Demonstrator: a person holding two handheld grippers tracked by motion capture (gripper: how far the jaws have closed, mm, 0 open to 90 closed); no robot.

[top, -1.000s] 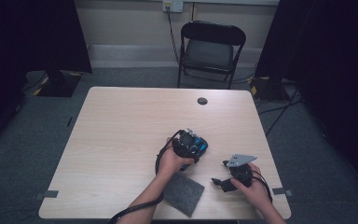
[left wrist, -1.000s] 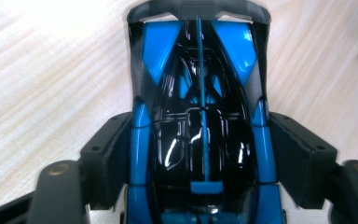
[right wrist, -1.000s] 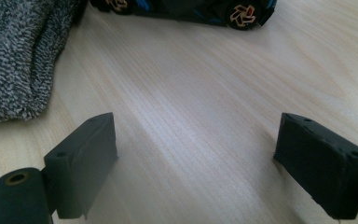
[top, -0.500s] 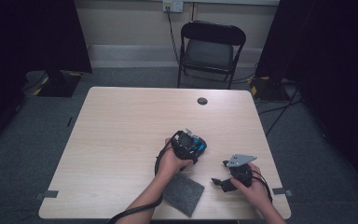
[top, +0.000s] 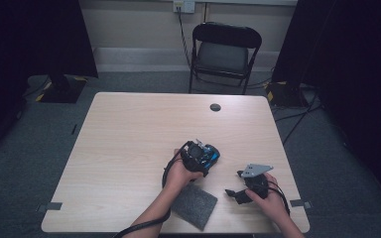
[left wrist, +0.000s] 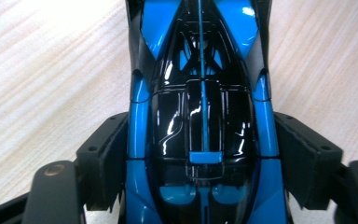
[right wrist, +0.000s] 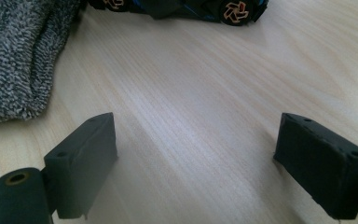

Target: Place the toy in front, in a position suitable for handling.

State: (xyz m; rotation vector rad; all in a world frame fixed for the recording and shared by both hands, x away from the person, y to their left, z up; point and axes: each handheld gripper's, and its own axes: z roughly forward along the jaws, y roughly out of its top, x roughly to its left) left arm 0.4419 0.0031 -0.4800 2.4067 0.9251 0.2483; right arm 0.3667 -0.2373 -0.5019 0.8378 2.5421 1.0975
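Left gripper (left wrist: 200, 186) fingers (left wrist: 103, 158) just closing, flank glossy blue-black toy car (left wrist: 200, 116); right gripper (right wrist: 200, 158) fingers gape wide, empty, near fuzzy grey cloth (right wrist: 18, 56) on pale wood-grain counter (right wrist: 205, 93).

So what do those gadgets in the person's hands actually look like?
The left gripper and right gripper each have two chunky black jaws with dark, blocky pads. The right one carries a grey three-cornered plate on top. A black cable trails from the left one. Both forearms are bare.
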